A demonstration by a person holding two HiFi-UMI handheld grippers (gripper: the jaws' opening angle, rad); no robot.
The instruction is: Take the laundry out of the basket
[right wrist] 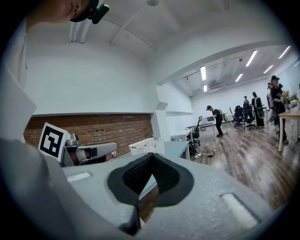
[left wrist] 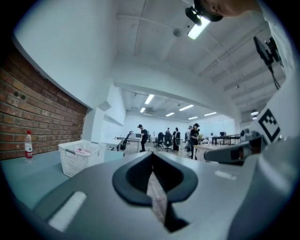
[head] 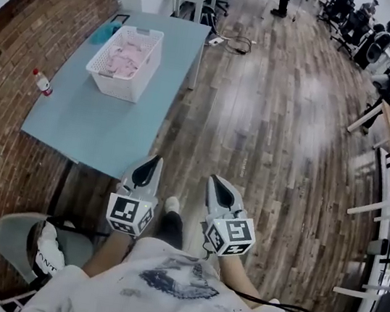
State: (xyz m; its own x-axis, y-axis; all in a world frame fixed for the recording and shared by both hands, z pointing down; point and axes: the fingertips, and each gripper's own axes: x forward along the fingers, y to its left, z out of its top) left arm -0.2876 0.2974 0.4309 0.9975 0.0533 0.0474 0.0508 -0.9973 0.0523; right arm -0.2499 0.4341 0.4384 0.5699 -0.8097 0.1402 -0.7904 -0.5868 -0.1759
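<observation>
Head view: a white basket of pink laundry sits on a blue table at 11 o'clock, well apart from both grippers. The left gripper and right gripper point forward near 6 o'clock, probably held ready for the approach.

Left gripper view: jaws pressed together, nothing between them; basket at 9 o'clock.

Right gripper view: jaws pressed together, empty; basket far off at 12 o'clock.
</observation>
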